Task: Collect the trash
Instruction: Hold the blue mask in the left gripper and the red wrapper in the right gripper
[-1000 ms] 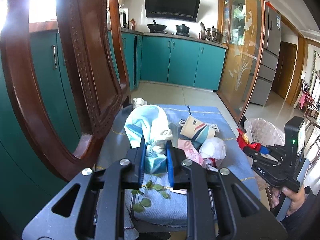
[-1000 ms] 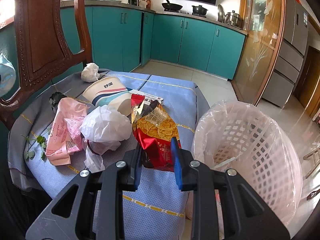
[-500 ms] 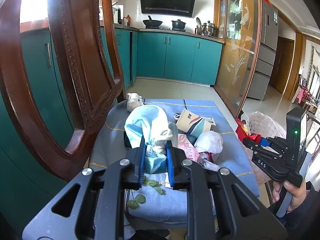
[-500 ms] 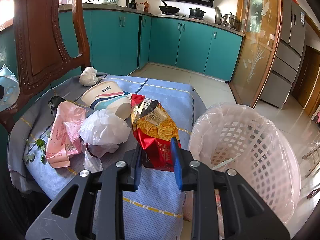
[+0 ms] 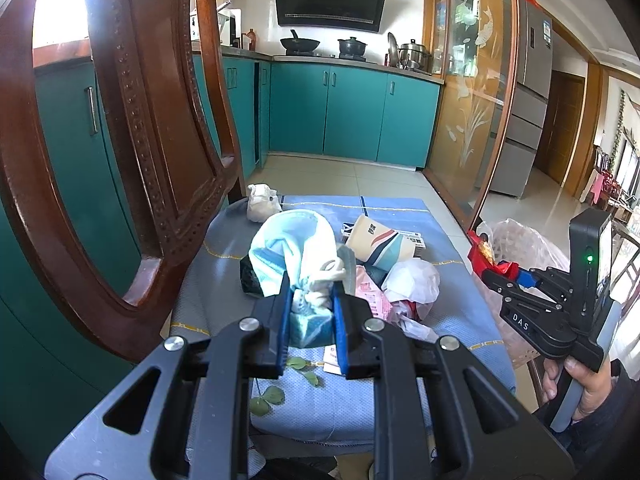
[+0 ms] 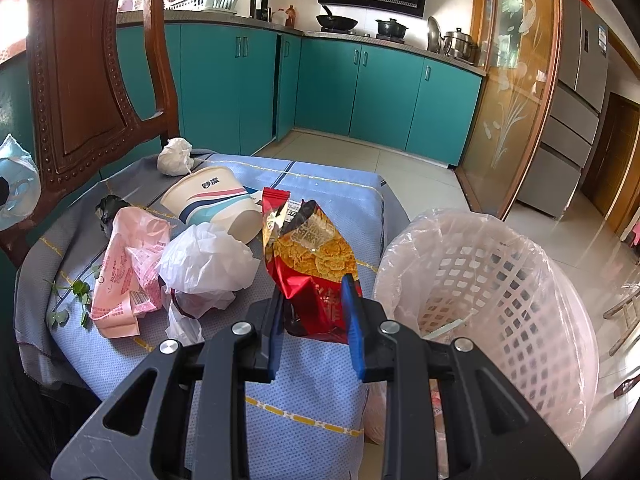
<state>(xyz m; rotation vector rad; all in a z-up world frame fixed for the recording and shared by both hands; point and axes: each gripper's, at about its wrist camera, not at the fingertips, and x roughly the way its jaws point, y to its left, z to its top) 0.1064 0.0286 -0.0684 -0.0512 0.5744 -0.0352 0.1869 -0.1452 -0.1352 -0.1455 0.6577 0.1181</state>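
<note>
My left gripper [image 5: 311, 300] is shut on a light blue plastic bag [image 5: 290, 246] and holds it above the blue-cushioned chair seat [image 5: 400, 208]. My right gripper [image 6: 314, 300] is shut on a red snack wrapper [image 6: 310, 252], just left of the white lined trash basket [image 6: 480, 280]. It also shows in the left wrist view [image 5: 516, 276] beside the basket [image 5: 520, 236]. On the seat lie a paper cup [image 6: 212, 200], a crumpled white bag [image 6: 208, 258], a pink wrapper [image 6: 128, 272] and a white wad [image 6: 174, 156].
The carved wooden chair back [image 5: 132, 140] rises close on the left. Green leaves [image 5: 268, 394] lie at the seat's front. A black scrap [image 6: 108, 206] sits by the pink wrapper. Teal kitchen cabinets [image 6: 360, 92] and tiled floor lie beyond.
Both grippers have lifted a little and pulled back with their loads still held. The trash on the seat has not moved.
</note>
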